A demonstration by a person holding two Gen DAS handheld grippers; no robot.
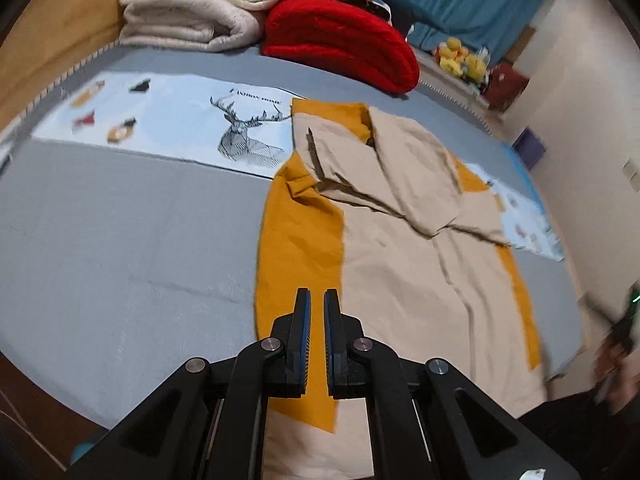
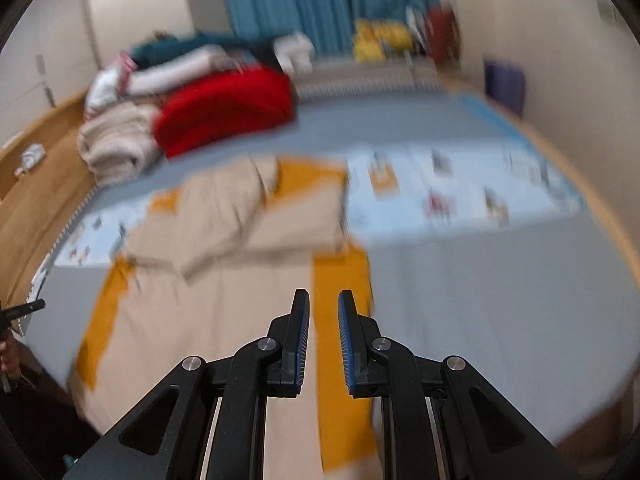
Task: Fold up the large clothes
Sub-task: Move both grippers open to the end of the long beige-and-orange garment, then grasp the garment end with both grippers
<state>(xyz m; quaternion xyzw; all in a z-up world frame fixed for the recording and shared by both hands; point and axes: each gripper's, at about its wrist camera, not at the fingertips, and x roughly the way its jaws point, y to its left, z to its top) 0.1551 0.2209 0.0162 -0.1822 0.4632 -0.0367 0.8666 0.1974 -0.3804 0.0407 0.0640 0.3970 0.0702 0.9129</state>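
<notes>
Jacket (image 1: pixel 400 240) flat on bed, beneath left gripper (image 1: pixel 316 300) closed empty, right gripper (image 2: pixel 324 304) slightly apart

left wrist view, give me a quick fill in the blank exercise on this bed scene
The shirt on the bed is beige and ____.
The folded blanket behind the shirt is ____.
The animal printed on the light blue cloth is a ____.
Both sleeves lie folded ____ the shirt.

Missing words: mustard yellow; red; deer; across

Even, soft indoor light; faint shadows. Left wrist view mostly sharp; right wrist view motion-blurred beyond gripper. Fisheye bending, dark corners.
</notes>
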